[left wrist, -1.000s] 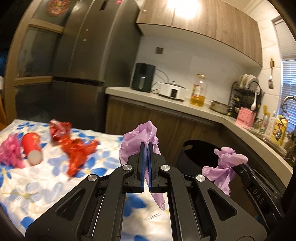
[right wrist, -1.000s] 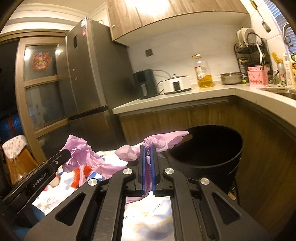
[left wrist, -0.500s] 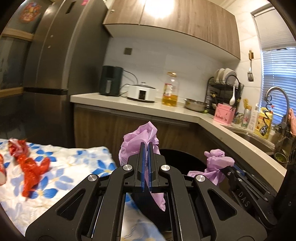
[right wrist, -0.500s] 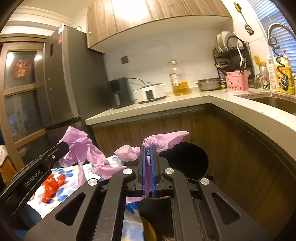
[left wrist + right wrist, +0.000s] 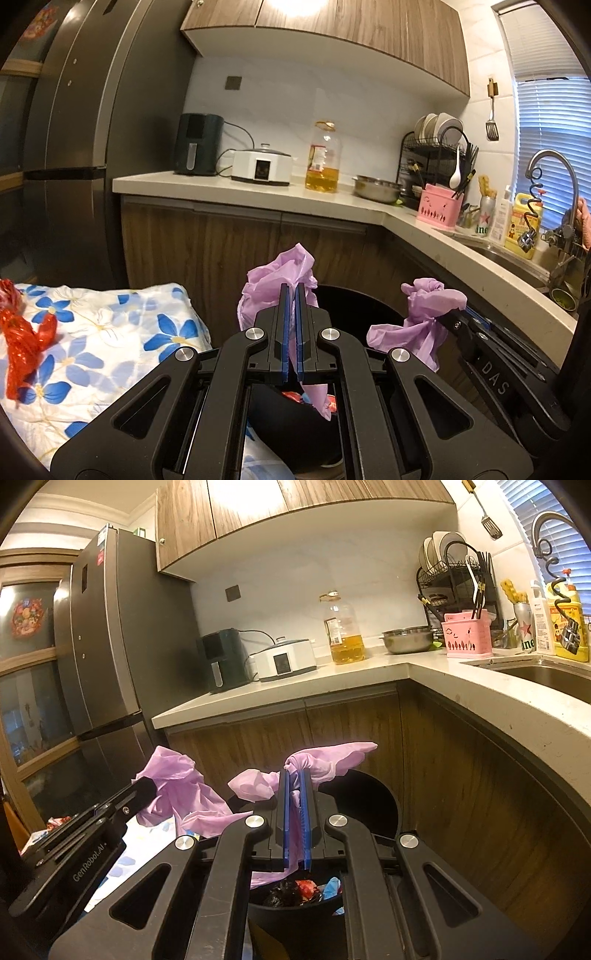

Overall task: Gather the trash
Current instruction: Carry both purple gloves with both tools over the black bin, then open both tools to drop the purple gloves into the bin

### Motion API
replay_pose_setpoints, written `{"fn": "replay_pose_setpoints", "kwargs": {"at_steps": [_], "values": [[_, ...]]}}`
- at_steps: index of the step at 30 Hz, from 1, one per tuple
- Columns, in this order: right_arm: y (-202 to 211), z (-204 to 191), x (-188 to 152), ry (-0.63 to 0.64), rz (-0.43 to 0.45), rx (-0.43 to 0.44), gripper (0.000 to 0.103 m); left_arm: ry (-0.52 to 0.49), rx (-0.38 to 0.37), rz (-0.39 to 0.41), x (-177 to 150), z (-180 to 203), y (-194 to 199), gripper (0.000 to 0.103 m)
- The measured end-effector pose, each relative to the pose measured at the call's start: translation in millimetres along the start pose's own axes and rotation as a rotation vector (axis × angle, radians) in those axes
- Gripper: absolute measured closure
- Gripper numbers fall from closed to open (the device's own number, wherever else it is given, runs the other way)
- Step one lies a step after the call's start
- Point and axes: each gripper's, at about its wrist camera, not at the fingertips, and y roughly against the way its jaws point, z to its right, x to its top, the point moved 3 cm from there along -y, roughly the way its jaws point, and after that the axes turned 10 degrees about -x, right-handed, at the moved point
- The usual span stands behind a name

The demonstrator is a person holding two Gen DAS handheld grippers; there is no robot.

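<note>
Both claws hang above the black bin. The left claw and the right claw are each clamped on the purple bag, which is stretched between them over the bin.

Both grippers have carried the purple bag from the table to over the black bin.

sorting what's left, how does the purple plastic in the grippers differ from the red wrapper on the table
The purple plastic is pale lilac; the red wrapper is bright and shiny.
The purple plastic is pinched, one end in the left gripper and one in the right gripper, beside the black bin; the red wrapper lies loose on the floral cloth.
Both are crumpled film.
</note>
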Motion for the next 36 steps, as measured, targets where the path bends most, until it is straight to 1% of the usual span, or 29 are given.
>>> {"fn": "replay_pose_setpoints", "kwargs": {"at_steps": [5,13,16,17,19,21,22,25,27,29,31,32,33,34,36], "values": [[-11.3,0.3,-2.1,0.005,-0.021,-0.004,0.097,0.003,-0.01,-0.019,-3.6,-3.1,-13.2,0.101],[-22.3,1.9,-2.4,0.009,-0.04,-0.009,0.094,-0.003,-0.007,-0.049,-11.3,-6.9,-29.6,0.101],[-24.2,2.9,-2.5,0.008,-0.043,-0.012,0.091,-0.005,-0.011,-0.057,-13.2,-8.1,-33.3,0.101],[-24.6,3.6,-2.7,0.007,-0.044,-0.015,0.087,-0.007,-0.012,-0.06,-13.7,-8.1,-34.3,0.101],[-26.4,5.3,-2.7,0.004,-0.047,-0.017,0.083,-0.014,-0.009,-0.068,-15.2,-7.9,-37.2,0.101],[-27.4,6.5,-2.2,0.001,-0.048,-0.02,0.078,-0.017,-0.006,-0.077,-16.2,-8.1,-39.4,0.098],[-27.5,7.0,-2.2,0.0,-0.049,-0.022,0.078,-0.017,-0.002,-0.08,-17.1,-8.8,-40.3,0.096],[-27.6,8.0,-2.3,-0.003,-0.05,-0.027,0.078,-0.018,-0.006,-0.09,-20.4,-9.8,-40.9,0.083],[-27.2,9.5,-2.1,-0.007,-0.051,-0.03,0.077,-0.019,-0.002,-0.091,-21.7,-10.2,-40.3,0.066],[-26.5,11.2,-1.8,-0.01,-0.052,-0.033,0.077,-0.012,0.006,-0.087,-22.8,-12.5,-38.0,0.054],[-24.5,11.3,-1.8,-0.015,-0.049,-0.034,0.067,0.001,0.015,-0.083,-23.8,-16.4,-33.6,0.048],[-22.9,11.5,-1.8,-0.017,-0.045,-0.035,0.062,0.004,0.025,-0.082,-24.3,-17.9,-31.7,0.041],[-21.8,11.1,-2.3,-0.015,-0.045,-0.036,0.062,0.011,0.036,-0.077,-24.3,-20.3,-28.0,0.036],[-20.8,11.0,-2.4,-0.013,-0.045,-0.037,0.062,0.018,0.039,-0.07,-24.0,-22.4,-23.7,0.035],[-18.7,11.3,-2.1,-0.014,-0.045,-0.036,0.056,0.023,0.054,-0.058,-23.0,-25.4,-15.3,0.027]]}}
